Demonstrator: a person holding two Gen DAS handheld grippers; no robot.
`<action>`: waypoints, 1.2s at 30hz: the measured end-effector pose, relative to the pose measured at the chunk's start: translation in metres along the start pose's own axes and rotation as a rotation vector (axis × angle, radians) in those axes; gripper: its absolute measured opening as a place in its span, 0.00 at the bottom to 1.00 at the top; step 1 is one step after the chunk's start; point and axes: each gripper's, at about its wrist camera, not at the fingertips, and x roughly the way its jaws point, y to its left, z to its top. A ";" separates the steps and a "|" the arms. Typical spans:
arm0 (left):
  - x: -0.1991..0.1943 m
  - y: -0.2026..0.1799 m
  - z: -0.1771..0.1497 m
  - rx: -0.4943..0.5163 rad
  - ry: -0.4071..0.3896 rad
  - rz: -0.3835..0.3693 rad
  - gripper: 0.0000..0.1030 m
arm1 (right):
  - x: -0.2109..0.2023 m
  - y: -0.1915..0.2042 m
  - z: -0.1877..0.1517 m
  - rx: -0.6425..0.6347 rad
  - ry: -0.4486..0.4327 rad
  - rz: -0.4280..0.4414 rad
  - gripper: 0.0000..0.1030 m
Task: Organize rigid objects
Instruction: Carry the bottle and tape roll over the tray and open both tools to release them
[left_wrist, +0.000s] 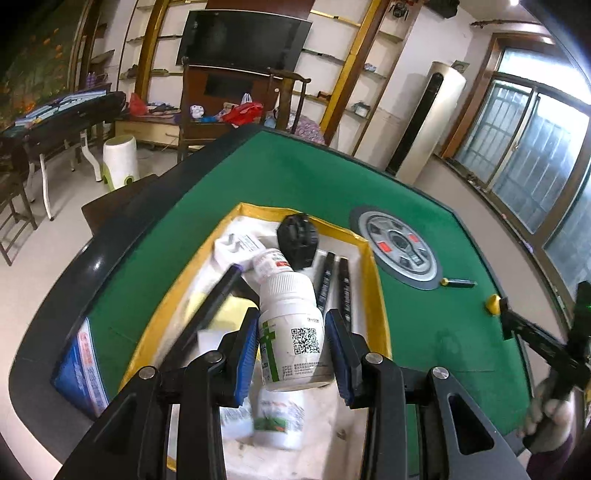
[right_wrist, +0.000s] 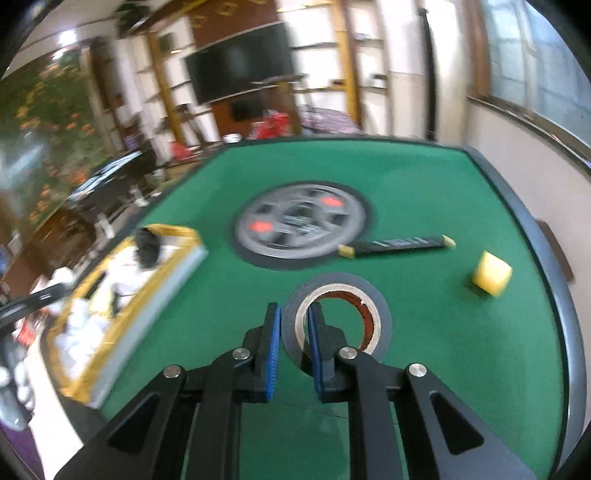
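My left gripper (left_wrist: 293, 325) is shut on a white pill bottle (left_wrist: 291, 325) with a QR code, held above the yellow-rimmed tray (left_wrist: 373, 266). The tray holds another white bottle (left_wrist: 280, 421), a black round object (left_wrist: 298, 240), black marker pens (left_wrist: 334, 284), a white box and a yellow block. My right gripper (right_wrist: 293, 317) is shut on the rim of a grey tape roll (right_wrist: 380, 314) on the green table, one finger inside the ring, one outside. The tray also shows in the right wrist view (right_wrist: 155, 295), at the left.
A round grey control panel (right_wrist: 301, 221) sits in the table's middle. A black pen with yellow ends (right_wrist: 399, 245) and a yellow block (right_wrist: 491, 275) lie to the right. A blue packet (left_wrist: 79, 369) lies at the table's left edge. The right gripper handle (left_wrist: 546, 350) shows at far right.
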 end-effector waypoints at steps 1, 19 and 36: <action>0.004 0.000 0.004 0.008 0.005 0.006 0.37 | -0.001 0.015 0.003 -0.026 -0.004 0.025 0.14; 0.087 0.020 0.077 0.078 0.074 0.157 0.37 | 0.099 0.212 0.038 -0.203 0.164 0.296 0.14; 0.096 0.010 0.083 0.147 -0.047 0.194 0.37 | 0.134 0.212 0.022 -0.140 0.140 0.222 0.14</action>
